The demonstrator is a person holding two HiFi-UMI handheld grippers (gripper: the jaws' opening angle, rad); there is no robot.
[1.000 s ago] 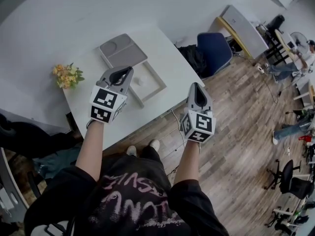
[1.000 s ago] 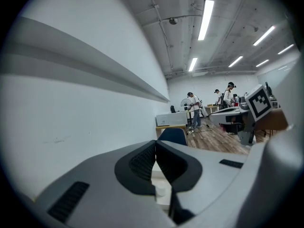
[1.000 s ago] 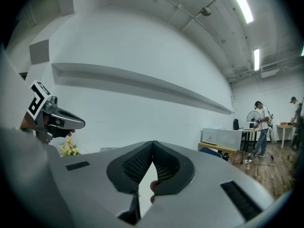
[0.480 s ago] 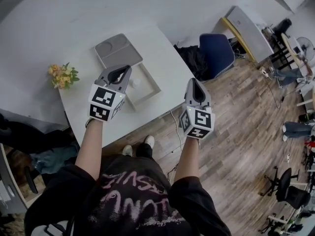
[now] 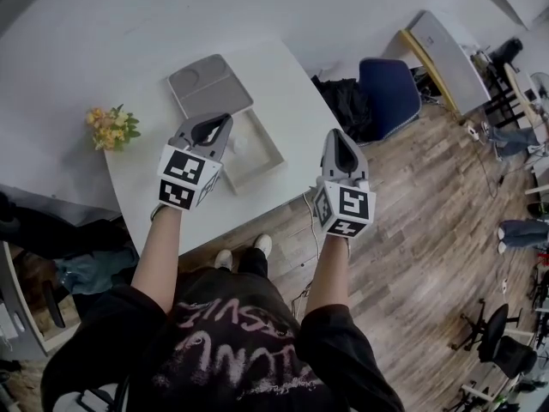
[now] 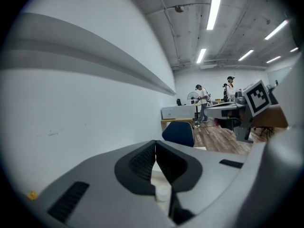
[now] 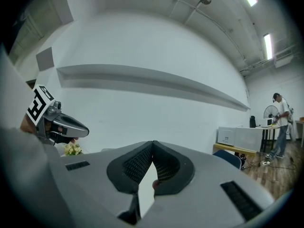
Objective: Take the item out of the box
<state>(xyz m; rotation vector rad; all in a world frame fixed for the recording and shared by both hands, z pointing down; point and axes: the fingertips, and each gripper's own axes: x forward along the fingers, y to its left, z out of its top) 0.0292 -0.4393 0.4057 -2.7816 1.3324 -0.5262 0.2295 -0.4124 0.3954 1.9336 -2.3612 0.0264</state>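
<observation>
Left tongs: shut, tips meeting, nothing held. In head view they sit over the left rim of the box, partly covering it

Right tongs: also closed tip to tip, empty, at the desk's right corner and mostly over the wood floor, well apart from the box

Item: small white piece lying inside the open box, just beside the left tongs' tips. Box is mid-desk, toward the near edge

Around it on the desk:
- grey lid flat, touching the box's far side
- flowers at the left corner, clear of everything
- cable hanging off the near edge by the right corner

Off the desk's right edge: blue chair, black bag between chair and desk

Nothing lies on top of the item; only the left tongs overlap the box
</observation>
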